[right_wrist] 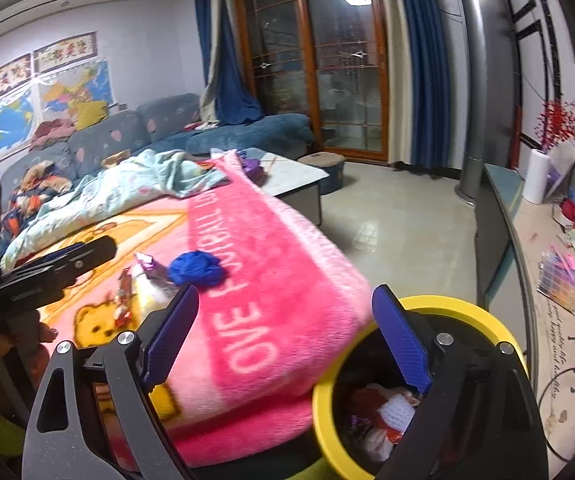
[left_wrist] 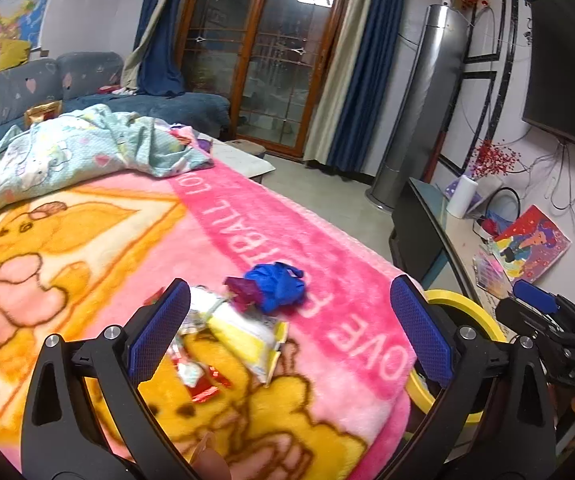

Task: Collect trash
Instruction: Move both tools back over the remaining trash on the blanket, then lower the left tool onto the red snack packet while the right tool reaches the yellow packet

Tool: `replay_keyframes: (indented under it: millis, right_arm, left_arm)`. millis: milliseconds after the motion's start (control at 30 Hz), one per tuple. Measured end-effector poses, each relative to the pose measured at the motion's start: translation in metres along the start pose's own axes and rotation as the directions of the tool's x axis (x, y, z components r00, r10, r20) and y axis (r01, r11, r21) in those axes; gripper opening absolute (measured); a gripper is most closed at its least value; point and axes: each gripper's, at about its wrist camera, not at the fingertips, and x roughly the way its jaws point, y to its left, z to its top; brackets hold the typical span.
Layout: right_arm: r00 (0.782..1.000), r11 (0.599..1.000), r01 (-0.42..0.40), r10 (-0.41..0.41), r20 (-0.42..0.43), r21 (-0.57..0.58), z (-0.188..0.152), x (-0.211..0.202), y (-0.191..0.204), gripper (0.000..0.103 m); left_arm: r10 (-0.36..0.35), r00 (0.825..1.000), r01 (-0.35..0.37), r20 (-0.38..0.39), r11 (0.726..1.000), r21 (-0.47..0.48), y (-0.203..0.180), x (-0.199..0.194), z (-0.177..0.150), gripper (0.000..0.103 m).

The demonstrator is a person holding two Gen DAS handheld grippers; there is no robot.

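Living room, pink blanket (left_wrist: 319, 240) spread over the surface: we are working partway through, some trash lying in the yellow bin (right_wrist: 463, 308) beside it, while wrappers (left_wrist: 243, 332) and a blue wad (left_wrist: 277, 286) are waiting, left hand-held gripper (left_wrist: 291, 332) and right hand-held gripper (right_wrist: 287, 336) both gaping empty.

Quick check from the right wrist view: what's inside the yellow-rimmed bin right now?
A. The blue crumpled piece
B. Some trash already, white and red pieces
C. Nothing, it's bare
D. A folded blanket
B: the right wrist view looks down into the yellow-rimmed bin and shows white and red trash lying inside.
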Motion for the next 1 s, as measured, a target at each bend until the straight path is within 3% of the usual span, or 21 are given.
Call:
replay_keyframes:
  millis: [567,933,1000]
  right_arm:
    - [0.983,0.977,-0.174,0.165,-0.081,-0.12,0.0,0.031,0.075,0.085]
    - [0.971,0.964,-0.214,0.193,-0.139,-0.16,0.0,0.073,0.104,0.078]
    - [0.97,0.964,-0.214,0.192,-0.146,-0.159,0.002,0.081,0.106,0.076]
  left_arm:
    - [0.132,0.991,-0.132,-0.014,0.982,-0.134,0.073,-0.005,0.005,0.092]
    - [0.134,0.989,-0.146,-0.065,0.958,-0.247,0.118,0.006,-0.002,0.092]
    - [0.129,0.989,-0.144,-0.076,0.954,-0.261,0.124,0.009,-0.005,0.087]
